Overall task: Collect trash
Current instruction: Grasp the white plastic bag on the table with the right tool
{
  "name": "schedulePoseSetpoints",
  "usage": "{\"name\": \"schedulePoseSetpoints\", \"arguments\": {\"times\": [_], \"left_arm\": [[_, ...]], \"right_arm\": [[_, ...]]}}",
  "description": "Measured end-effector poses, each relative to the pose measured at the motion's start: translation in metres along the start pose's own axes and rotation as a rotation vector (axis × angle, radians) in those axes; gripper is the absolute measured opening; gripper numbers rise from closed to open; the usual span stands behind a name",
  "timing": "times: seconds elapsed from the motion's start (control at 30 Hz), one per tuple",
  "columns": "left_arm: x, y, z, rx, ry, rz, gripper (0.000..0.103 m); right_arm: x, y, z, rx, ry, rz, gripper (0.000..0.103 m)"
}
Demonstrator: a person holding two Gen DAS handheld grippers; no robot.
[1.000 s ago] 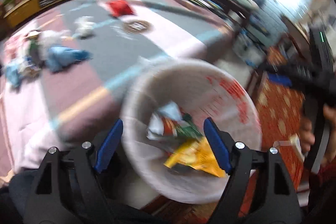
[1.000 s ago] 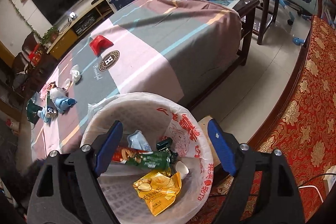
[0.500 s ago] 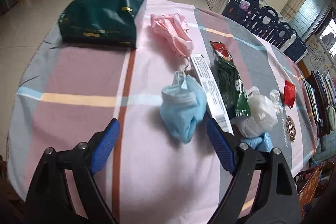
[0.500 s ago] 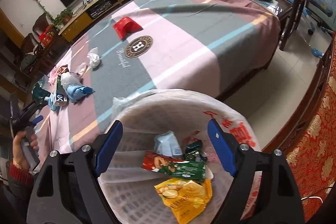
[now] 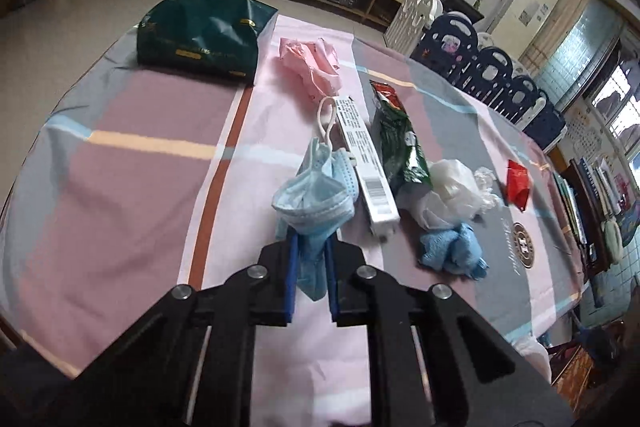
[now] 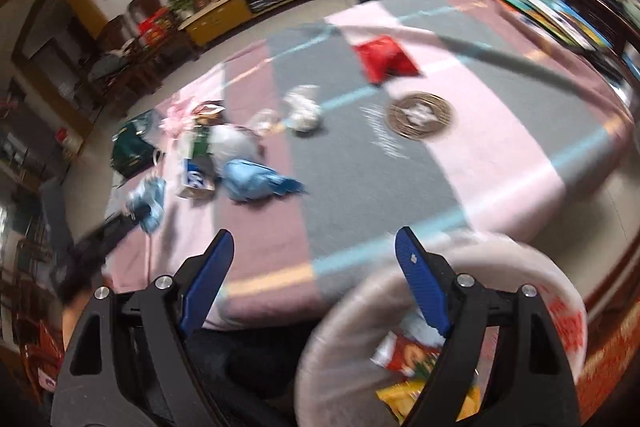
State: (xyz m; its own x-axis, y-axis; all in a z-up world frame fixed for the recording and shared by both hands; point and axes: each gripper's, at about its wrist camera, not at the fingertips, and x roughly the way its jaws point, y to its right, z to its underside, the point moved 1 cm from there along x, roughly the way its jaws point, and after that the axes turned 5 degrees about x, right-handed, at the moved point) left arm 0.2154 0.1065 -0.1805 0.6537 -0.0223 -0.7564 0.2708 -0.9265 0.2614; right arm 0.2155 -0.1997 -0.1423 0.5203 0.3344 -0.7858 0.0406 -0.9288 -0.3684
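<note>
My left gripper [image 5: 311, 277] is shut on a light blue face mask [image 5: 316, 195] at the near side of the table; the mask [image 6: 150, 199] also shows blurred in the right wrist view. Beside it lie a white box [image 5: 366, 163], a green snack wrapper [image 5: 400, 143], a clear plastic bag [image 5: 452, 191], a blue cloth [image 5: 452, 251], pink tissue [image 5: 314, 65] and a red wrapper [image 5: 518, 183]. My right gripper [image 6: 316, 287] is open and empty, above the edge of the white-lined trash bin [image 6: 532, 291], which holds several wrappers.
A dark green bag [image 5: 204, 35] lies at the far left of the table with the striped cloth [image 5: 132, 163]. Plastic chairs [image 5: 492, 67] stand behind the table. Books [image 6: 560, 11] lie on a side table at the right. The right wrist view is blurred.
My left gripper swung from the bin to the table, closed in on the blue mask and shut on it. My right gripper moved from over the bin toward the table, staying open.
</note>
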Motion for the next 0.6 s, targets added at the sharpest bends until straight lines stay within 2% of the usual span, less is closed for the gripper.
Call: {"name": "schedulePoseSetpoints", "arguments": {"times": [0.1,0.17,0.23,0.33,0.4,0.47,0.53,0.57,0.6], "left_arm": [[-0.03,-0.001,0.033,-0.063,0.098,0.056,0.013],[-0.043,0.008,0.039,-0.024,0.151,0.084,0.013],[-0.044,0.009,0.041,-0.001,0.139,0.088,0.013],[-0.032,-0.001,0.042,-0.054,0.082,0.086,0.013],[-0.03,-0.008,0.042,-0.083,0.073,0.094,0.013],[-0.029,-0.009,0.043,-0.08,0.068,0.093,0.013],[-0.027,-0.007,0.043,-0.07,0.06,0.091,0.013],[-0.026,-0.006,0.044,-0.069,0.054,0.093,0.013],[-0.024,-0.006,0.043,-0.071,0.051,0.095,0.013]], "right_arm": [[0.04,-0.043,-0.024,-0.073,0.033,-0.064,0.081],[0.074,-0.065,-0.037,-0.097,0.02,-0.086,0.081],[0.106,-0.078,-0.05,-0.079,-0.016,-0.081,0.081],[0.147,-0.07,-0.07,0.08,-0.068,-0.096,0.081],[0.165,-0.06,-0.078,0.169,-0.087,-0.085,0.081],[0.181,-0.059,-0.077,0.152,-0.128,-0.046,0.079],[0.186,-0.066,-0.071,0.083,-0.155,-0.047,0.075],[0.187,-0.07,-0.066,0.04,-0.164,-0.051,0.072],[0.186,-0.073,-0.062,0.009,-0.167,-0.054,0.063]]}}
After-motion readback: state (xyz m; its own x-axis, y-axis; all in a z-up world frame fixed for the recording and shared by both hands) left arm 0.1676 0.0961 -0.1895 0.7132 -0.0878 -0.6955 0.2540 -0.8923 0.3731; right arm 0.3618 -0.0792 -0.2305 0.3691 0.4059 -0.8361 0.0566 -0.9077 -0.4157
